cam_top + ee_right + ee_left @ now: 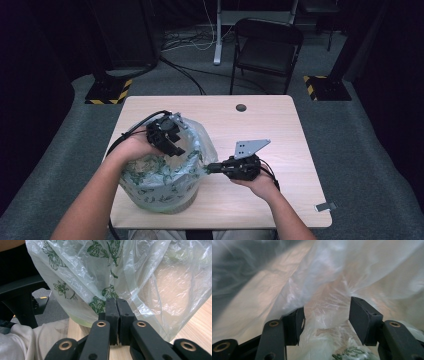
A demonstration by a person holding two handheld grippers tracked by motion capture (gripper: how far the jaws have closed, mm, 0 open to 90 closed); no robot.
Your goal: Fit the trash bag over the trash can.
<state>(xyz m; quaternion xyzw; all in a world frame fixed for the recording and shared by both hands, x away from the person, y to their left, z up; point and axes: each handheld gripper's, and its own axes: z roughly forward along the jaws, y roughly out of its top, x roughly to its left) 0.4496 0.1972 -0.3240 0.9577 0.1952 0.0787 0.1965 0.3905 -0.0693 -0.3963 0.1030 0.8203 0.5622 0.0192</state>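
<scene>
Right gripper (117, 315) pinching the plastic bag (165, 172) at its side
Left gripper (325, 320) spread apart, apparently inside the bag's open top, film between its jaws; bag sits on the table's (280, 125) near-left part

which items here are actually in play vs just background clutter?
In play:
- clear plastic bag with green leaf print, draped over a round container
- left gripper, jaws open, inside the bag's film
- right gripper, jaws closed on the bag's edge

Lying about:
- black folding chair
- small grey piece at the table's corner
- floor cables
</scene>
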